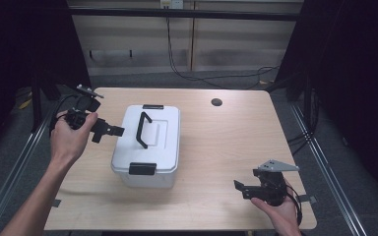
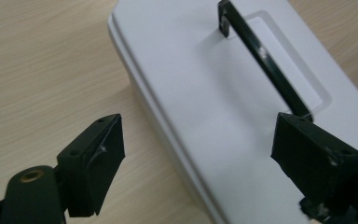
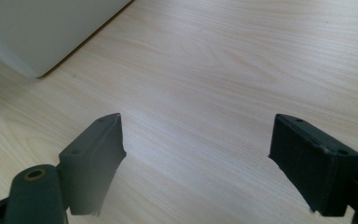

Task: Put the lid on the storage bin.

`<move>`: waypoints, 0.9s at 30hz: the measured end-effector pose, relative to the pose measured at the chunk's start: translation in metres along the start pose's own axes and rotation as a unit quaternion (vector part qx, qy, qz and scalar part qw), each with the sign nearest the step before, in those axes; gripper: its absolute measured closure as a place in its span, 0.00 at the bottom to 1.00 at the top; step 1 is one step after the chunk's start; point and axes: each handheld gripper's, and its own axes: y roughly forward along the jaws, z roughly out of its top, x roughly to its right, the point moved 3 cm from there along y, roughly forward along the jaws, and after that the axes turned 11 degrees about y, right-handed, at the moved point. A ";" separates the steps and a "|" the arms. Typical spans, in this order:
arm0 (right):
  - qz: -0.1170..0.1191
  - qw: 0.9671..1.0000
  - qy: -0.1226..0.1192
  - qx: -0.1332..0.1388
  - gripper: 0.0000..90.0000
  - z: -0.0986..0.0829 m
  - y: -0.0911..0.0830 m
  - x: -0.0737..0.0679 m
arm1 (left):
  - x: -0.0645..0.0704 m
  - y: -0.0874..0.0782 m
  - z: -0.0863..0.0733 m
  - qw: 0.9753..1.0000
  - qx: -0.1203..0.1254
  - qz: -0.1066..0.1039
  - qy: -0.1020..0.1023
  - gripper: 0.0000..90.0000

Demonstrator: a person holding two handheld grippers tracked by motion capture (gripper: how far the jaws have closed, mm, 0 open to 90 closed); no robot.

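- Left claw (image 1: 109,131) spread wide, hovering at the left edge of the white box (image 1: 150,147), mid-table (image 1: 226,147).
- Approach step, by the look: next, probably onto the black handle (image 2: 265,58) with 2 jaws.
- Right claw (image 1: 240,189) wide too, holding nothing, near the front-right corner.

- My worktop (image 1: 216,142) looks like pale wood laminate, smooth and matt, with fine grain.
- The box (image 1: 150,142) I see is white plastic, smooth with a soft sheen.
- Its handle (image 2: 261,56) is glossy black plastic.
- My left gripper (image 2: 198,158) has matt black pads, slightly rough.
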 end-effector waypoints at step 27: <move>0.003 1.000 0.007 0.012 0.20 0.000 0.001 0.001 | -0.018 0.001 -0.111 0.996 0.077 -0.008 -0.040 0.19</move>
